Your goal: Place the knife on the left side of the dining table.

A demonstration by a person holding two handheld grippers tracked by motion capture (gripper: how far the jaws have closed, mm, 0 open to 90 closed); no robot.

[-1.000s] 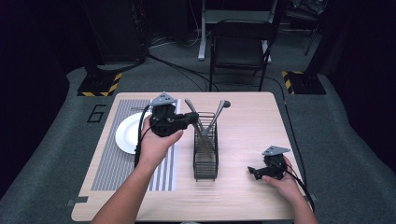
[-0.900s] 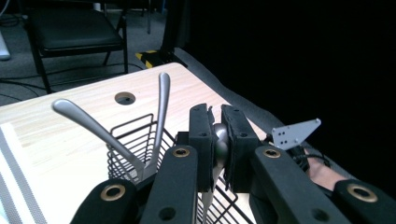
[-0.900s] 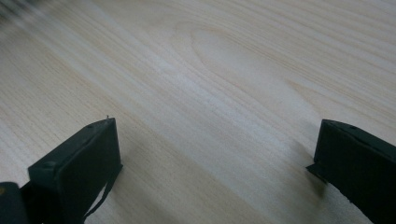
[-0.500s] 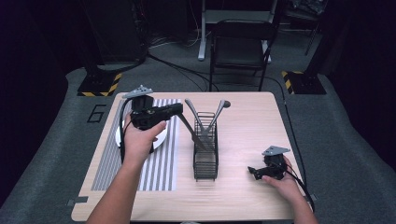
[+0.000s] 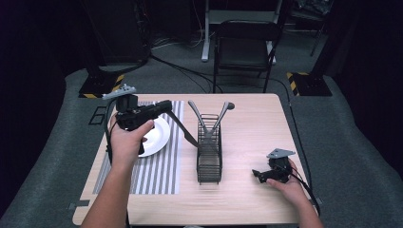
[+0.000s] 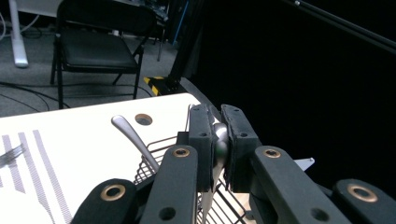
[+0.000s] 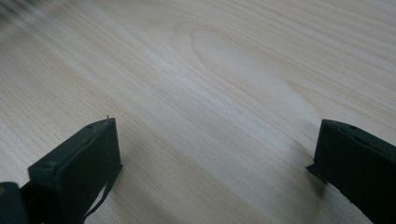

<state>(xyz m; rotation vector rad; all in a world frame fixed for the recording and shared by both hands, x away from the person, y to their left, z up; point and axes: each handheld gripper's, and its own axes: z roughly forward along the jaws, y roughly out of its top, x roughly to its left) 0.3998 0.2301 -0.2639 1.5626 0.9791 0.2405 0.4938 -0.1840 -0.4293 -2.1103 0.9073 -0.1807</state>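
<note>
In the high view my left gripper [image 5: 165, 106] is held above the white plate [image 5: 157, 140], shut on a dark metal utensil [image 5: 185, 132] that slants down toward the black wire caddy [image 5: 209, 154]. Two more utensils [image 5: 196, 114] lean out of the caddy's top. In the left gripper view the jaws are pressed tight on the silver utensil [image 6: 219, 148], with the caddy [image 6: 156, 151] and a curved handle [image 6: 132, 134] behind. My right gripper [image 5: 259, 175] rests open on the table at the front right; its view shows my right gripper [image 7: 215, 144] with bare wood between the jaws.
A striped placemat [image 5: 159, 173] lies under the plate on the left of the wooden table [image 5: 252, 128]. A black folding chair [image 5: 244, 45] stands beyond the far edge. Cables and hazard-taped stands sit on the floor around.
My left gripper has swung left from the caddy to above the plate, carrying the utensil with it. The right gripper has stayed put.
</note>
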